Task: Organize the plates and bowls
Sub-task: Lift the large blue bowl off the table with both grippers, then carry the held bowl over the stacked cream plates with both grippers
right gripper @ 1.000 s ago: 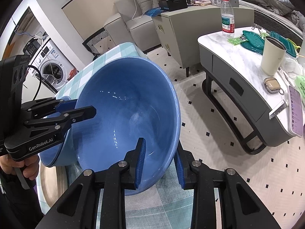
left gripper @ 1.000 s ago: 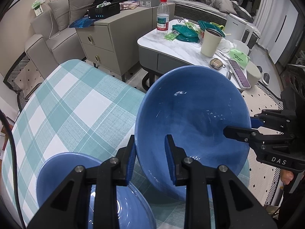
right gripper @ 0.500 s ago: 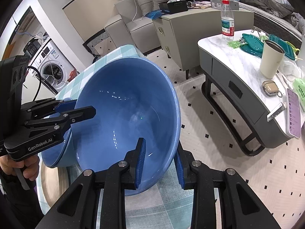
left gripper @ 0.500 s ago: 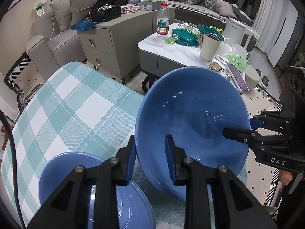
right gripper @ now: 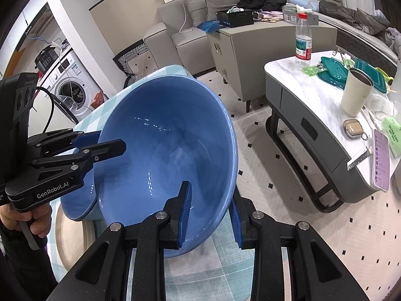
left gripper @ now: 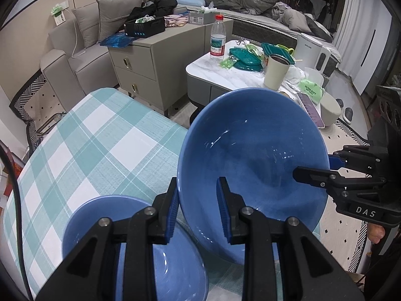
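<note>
A large blue bowl hangs tilted above the teal checked tablecloth. My left gripper is shut on its near rim, one pad inside and one outside. My right gripper is shut on the opposite rim. In the right wrist view the same bowl fills the middle, with my right gripper clamped on its near rim and my left gripper on the far left rim. A second, smaller blue bowl sits on the cloth below, also visible as the smaller bowl.
A pale round disc lies under the smaller bowl's side. Beyond the table edge stand a grey drawer cabinet and a marble coffee table crowded with a bottle, cup and teal lids. A hand holds the left gripper.
Both grippers have risen a little with the large bowl between them. The tablecloth and the smaller bowl sit lower in view; both grips are unchanged.
</note>
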Action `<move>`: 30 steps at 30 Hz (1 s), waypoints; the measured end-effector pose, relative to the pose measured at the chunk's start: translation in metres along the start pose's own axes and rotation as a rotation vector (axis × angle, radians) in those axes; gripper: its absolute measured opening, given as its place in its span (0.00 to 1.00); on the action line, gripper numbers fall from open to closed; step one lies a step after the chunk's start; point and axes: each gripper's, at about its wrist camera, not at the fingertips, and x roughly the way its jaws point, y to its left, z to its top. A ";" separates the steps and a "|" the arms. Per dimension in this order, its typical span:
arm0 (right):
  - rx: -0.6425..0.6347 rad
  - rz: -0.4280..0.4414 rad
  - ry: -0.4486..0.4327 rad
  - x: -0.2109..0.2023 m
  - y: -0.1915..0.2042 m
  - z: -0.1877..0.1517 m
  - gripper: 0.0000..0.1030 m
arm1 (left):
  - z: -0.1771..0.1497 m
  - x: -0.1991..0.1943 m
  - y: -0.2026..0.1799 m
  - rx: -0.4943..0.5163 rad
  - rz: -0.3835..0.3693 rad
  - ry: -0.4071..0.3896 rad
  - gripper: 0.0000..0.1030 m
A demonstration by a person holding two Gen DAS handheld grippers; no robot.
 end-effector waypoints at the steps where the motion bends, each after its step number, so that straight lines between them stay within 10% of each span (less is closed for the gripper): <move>1: -0.003 0.000 -0.001 -0.001 0.001 0.000 0.29 | -0.001 -0.002 0.001 -0.003 0.002 -0.003 0.27; 30: -0.116 -0.013 -0.059 -0.034 0.052 0.016 0.29 | -0.010 -0.052 0.021 -0.049 0.038 -0.104 0.27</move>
